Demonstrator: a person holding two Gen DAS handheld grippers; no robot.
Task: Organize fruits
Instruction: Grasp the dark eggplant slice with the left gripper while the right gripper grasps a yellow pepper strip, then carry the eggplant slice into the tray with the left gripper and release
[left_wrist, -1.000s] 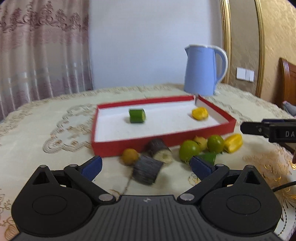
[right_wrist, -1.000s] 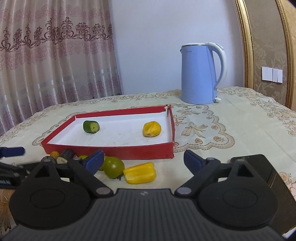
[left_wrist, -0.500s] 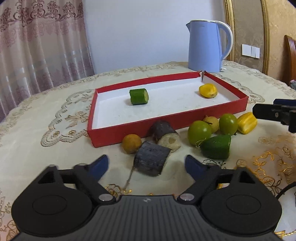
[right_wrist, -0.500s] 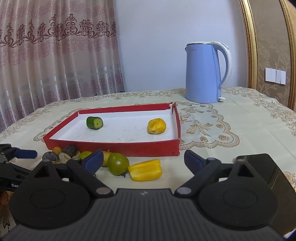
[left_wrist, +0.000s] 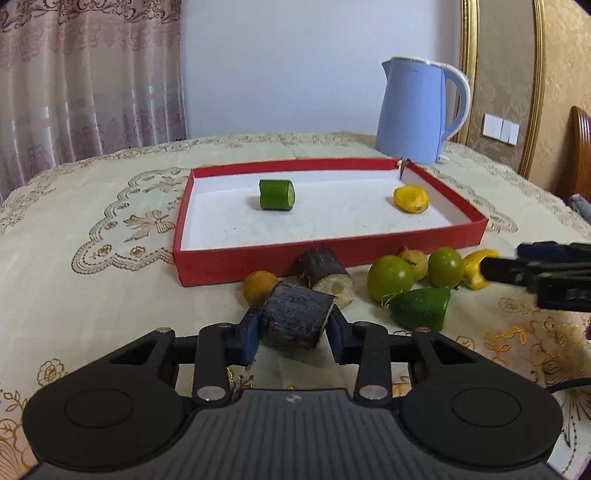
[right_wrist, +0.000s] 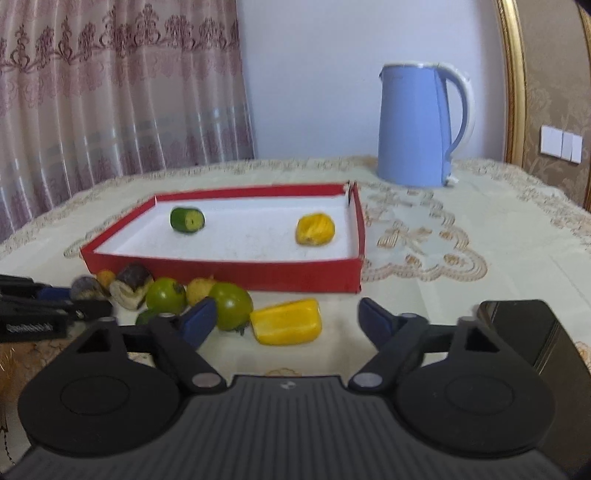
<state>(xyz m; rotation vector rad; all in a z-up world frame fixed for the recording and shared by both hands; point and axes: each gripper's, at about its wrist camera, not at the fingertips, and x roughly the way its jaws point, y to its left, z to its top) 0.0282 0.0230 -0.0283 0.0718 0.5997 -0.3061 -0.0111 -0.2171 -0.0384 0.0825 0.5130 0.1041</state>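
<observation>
My left gripper (left_wrist: 293, 332) is shut on a dark cane piece (left_wrist: 295, 317), just in front of the red tray (left_wrist: 258, 258). The tray holds a green cucumber piece (left_wrist: 277, 194) and a yellow fruit (left_wrist: 410, 198). In front of the tray lie a second dark piece (left_wrist: 323, 271), a small orange fruit (left_wrist: 258, 286), two green round fruits (left_wrist: 389, 278), a green wedge (left_wrist: 421, 308) and a yellow piece (right_wrist: 286, 321). My right gripper (right_wrist: 286, 319) is open, its fingers to either side of the yellow piece; it also shows in the left wrist view (left_wrist: 535, 266).
A blue kettle (left_wrist: 417, 110) stands behind the tray's right corner. A dark flat object (right_wrist: 532, 332) lies at the right near my right gripper. The table has a cream embroidered cloth (left_wrist: 92, 221). Curtains hang at the left.
My left gripper moved forward and closed on the near dark cane piece. My right gripper has come closer to the yellow piece and stays open.
</observation>
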